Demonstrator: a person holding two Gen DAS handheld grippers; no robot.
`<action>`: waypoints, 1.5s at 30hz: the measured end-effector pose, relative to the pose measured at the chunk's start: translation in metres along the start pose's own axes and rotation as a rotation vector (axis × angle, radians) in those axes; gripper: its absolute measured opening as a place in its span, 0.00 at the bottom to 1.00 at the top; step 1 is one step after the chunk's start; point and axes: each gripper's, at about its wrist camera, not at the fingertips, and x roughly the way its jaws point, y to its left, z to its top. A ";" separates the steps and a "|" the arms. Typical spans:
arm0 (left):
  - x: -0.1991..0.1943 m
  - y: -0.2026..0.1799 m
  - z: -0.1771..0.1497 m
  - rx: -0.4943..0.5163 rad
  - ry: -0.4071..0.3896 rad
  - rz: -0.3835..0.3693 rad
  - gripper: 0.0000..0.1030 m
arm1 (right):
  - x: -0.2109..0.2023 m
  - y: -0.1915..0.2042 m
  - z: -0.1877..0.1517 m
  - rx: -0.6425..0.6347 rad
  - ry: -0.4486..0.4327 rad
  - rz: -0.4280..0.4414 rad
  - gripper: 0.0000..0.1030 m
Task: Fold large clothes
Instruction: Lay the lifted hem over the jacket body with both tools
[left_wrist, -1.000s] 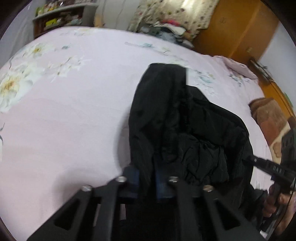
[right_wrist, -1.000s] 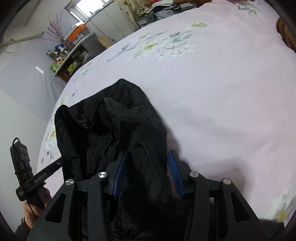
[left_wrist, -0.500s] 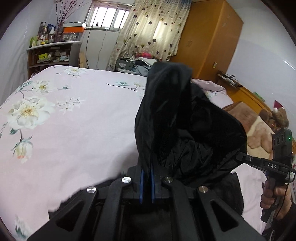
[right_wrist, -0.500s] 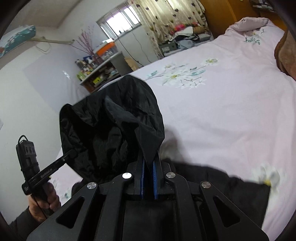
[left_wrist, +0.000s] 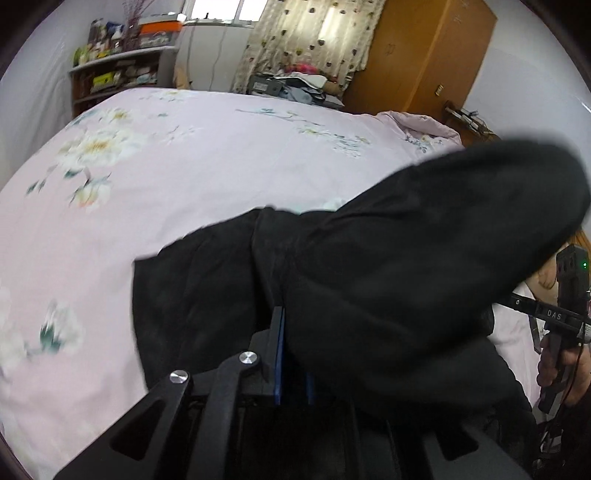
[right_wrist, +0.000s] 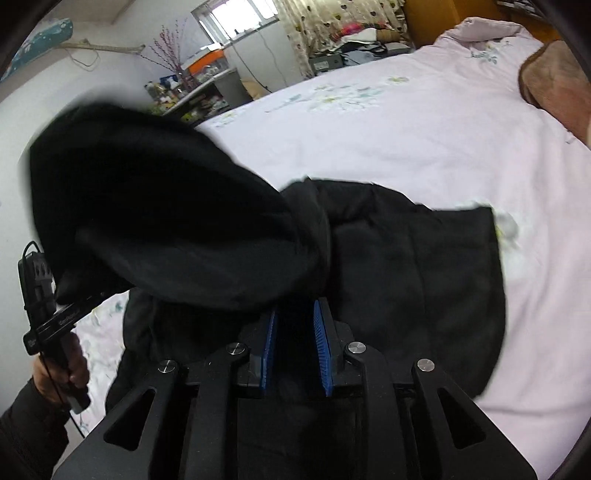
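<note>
A large black jacket (left_wrist: 388, 280) lies partly on the pink flowered bed sheet (left_wrist: 166, 177), and its hood end billows up between the two grippers. My left gripper (left_wrist: 293, 354) has its blue pads close together on a fold of the jacket. My right gripper (right_wrist: 294, 343) holds black jacket cloth (right_wrist: 406, 266) between its blue pads, which stand a little apart. The right gripper shows at the right edge of the left wrist view (left_wrist: 554, 317). The left gripper shows at the left edge of the right wrist view (right_wrist: 55, 321). The hood (right_wrist: 166, 221) is blurred.
A brown blanket (right_wrist: 554, 85) lies at the bed's right side. A cluttered shelf (left_wrist: 122, 70), a window with a curtain (left_wrist: 306, 40) and an orange wardrobe (left_wrist: 424, 55) stand beyond the bed. A pile of clothes (left_wrist: 295, 85) sits at the far bed edge.
Both grippers have lowered toward the bed with the jacket. The jacket's body now spreads over the sheet and the hood end swings up. The right pads have parted a little.
</note>
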 end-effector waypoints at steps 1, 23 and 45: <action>-0.003 0.003 -0.004 -0.011 0.004 0.004 0.09 | -0.004 -0.004 -0.003 0.009 -0.001 0.000 0.22; -0.021 -0.033 -0.014 -0.017 -0.053 -0.101 0.26 | 0.034 0.046 -0.038 0.047 0.128 0.088 0.46; -0.003 -0.026 -0.010 -0.013 -0.061 -0.037 0.26 | 0.080 0.072 -0.107 0.085 0.206 0.127 0.04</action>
